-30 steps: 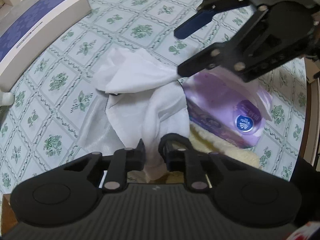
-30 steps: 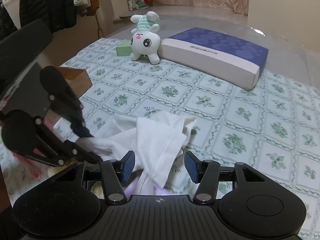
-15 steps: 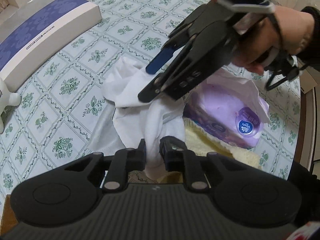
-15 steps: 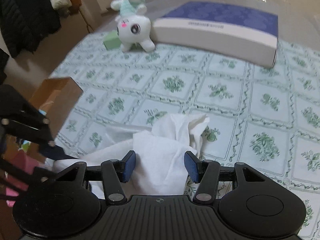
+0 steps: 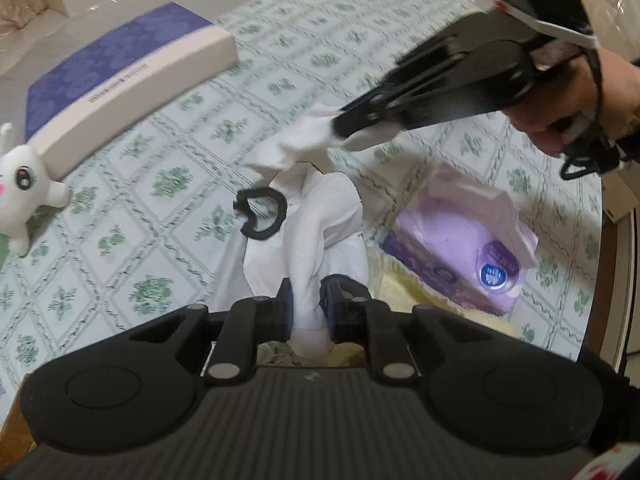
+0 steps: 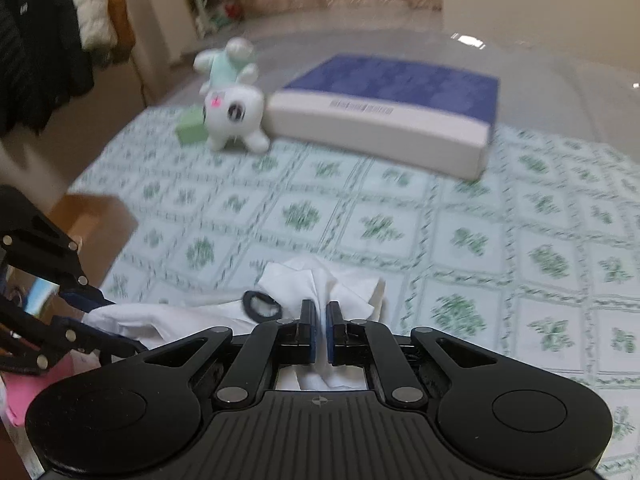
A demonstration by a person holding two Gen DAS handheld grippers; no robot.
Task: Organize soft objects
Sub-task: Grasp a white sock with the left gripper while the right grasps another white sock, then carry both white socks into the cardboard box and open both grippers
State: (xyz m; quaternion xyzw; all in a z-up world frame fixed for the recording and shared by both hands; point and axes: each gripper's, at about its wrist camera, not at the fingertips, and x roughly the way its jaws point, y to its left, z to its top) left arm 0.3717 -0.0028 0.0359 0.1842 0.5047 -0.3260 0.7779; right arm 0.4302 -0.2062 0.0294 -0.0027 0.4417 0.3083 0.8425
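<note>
The white cloth (image 5: 320,216) hung stretched between both clamped grippers, left gripper (image 5: 306,308) pinching its near end, right gripper (image 6: 320,330) its far end.

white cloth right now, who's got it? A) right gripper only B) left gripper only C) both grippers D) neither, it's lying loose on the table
C: the left gripper is clamped on the near end of the white cloth, and the right gripper is shut on its far bunched end, seen in both wrist views.
</note>
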